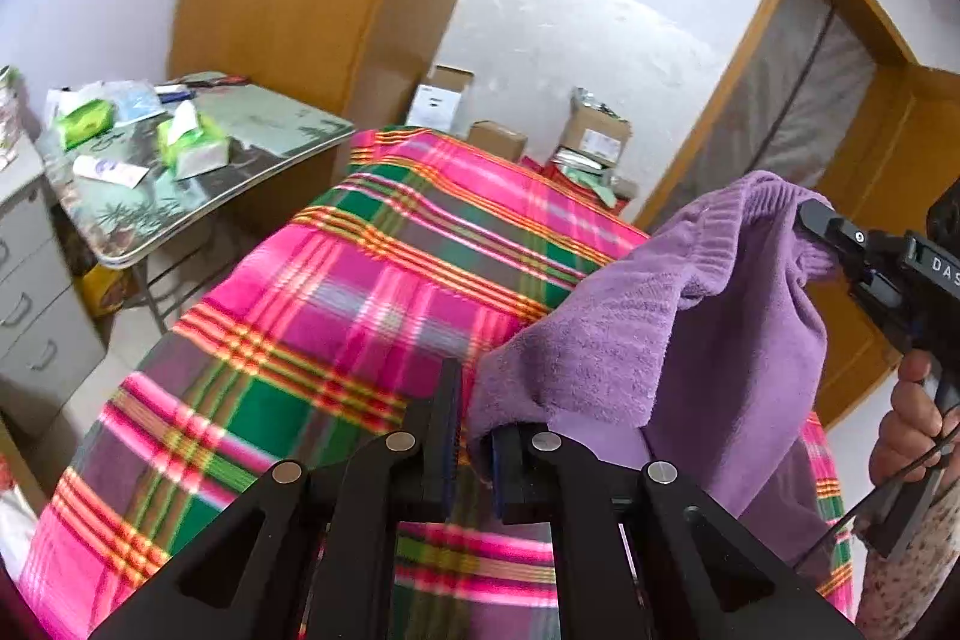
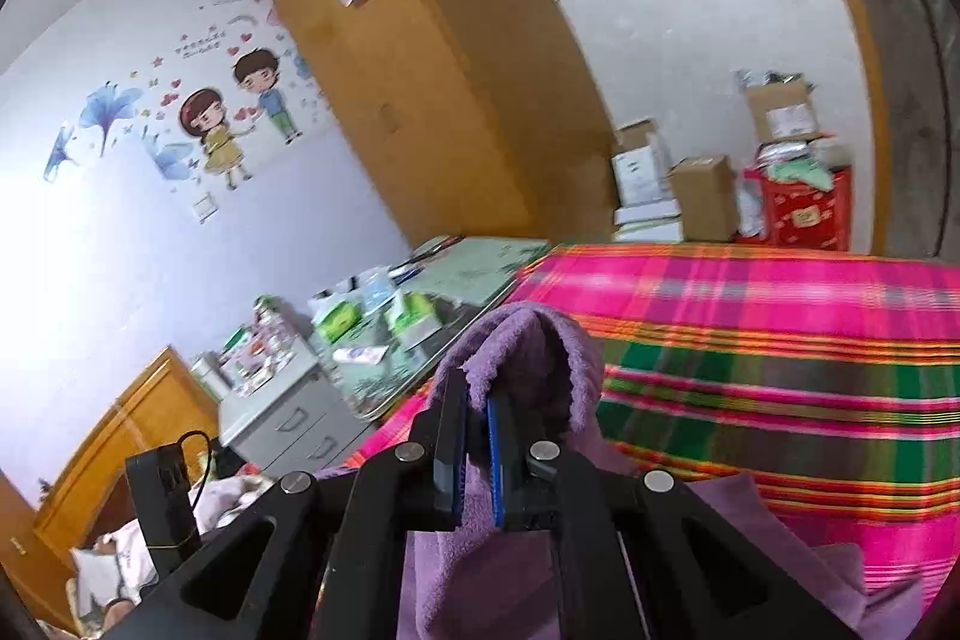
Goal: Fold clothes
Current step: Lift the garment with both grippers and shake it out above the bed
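Left wrist view: the left gripper has its jaws pinching one edge of a purple knitted garment, lifted above the plaid-covered bed; the right gripper holds its far edge.

Right wrist view: the right gripper's jaws pinch the purple knit; keep both edges level and taut before lowering onto the bed.

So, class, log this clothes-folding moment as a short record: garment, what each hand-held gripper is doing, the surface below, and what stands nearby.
garment: purple knit sweater, lifted
left hand-held gripper: shut on the sweater's edge
right hand-held gripper: shut on the sweater's ribbed edge
surface: pink and green plaid blanket
nearby: side table with tissue packs
fold: not yet made
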Motion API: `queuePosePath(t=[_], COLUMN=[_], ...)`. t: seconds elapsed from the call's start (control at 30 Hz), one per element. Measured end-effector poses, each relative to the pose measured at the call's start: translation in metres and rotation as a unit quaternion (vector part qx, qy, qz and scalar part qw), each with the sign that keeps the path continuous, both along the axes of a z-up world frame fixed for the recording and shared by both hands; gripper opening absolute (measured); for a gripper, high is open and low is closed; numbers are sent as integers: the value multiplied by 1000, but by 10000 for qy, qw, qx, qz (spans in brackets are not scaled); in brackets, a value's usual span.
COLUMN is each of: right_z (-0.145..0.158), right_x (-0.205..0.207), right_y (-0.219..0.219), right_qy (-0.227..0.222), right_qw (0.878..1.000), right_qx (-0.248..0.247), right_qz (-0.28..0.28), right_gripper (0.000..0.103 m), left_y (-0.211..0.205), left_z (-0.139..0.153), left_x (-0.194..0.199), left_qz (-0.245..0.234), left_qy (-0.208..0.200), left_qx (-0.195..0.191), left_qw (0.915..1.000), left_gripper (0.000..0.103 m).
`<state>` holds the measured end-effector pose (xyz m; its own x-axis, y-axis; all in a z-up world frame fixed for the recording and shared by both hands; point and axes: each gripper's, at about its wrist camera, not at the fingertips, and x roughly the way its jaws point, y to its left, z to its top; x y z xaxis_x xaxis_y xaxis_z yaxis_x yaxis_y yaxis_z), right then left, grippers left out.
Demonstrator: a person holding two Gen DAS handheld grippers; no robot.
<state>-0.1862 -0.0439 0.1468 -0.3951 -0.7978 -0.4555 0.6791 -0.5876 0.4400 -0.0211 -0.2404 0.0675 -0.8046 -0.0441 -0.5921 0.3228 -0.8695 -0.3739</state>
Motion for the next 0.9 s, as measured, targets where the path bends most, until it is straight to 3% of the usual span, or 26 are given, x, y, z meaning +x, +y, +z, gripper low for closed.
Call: queuePosePath(t=[0.27, 0.43, 0.67, 0.73, 0.83, 0.9], right_z=[-32, -55, -59, -58, -58, -55], right_x=[-5, -9, -2, 0, 4, 11], right_y=[-46, -67, -63, -58, -53, -49], right_qy=[-577, -956, -956, -942, -959, -907], right_qw=[9973, 9925, 9908, 9909, 9902, 9897], right_qx=[121, 397, 761, 783, 832, 876], right_qz=[429, 648, 579, 564, 579, 676], right_gripper=[6, 6, 8, 11, 27, 29], left_y=[-31, -33, -28, -27, -22, -18], left_z=[-25, -40, -34, -31, -25, -18], left_x=[31, 37, 47, 50, 53, 57], left_qz=[481, 535, 436, 447, 415, 372], left_qy=[-357, -638, -636, -657, -651, -559], left_qx=[228, 305, 128, 80, -15, -42], left_qw=[9979, 9961, 9969, 9968, 9970, 9977], left_gripper=[8, 8, 17, 17, 20, 24])
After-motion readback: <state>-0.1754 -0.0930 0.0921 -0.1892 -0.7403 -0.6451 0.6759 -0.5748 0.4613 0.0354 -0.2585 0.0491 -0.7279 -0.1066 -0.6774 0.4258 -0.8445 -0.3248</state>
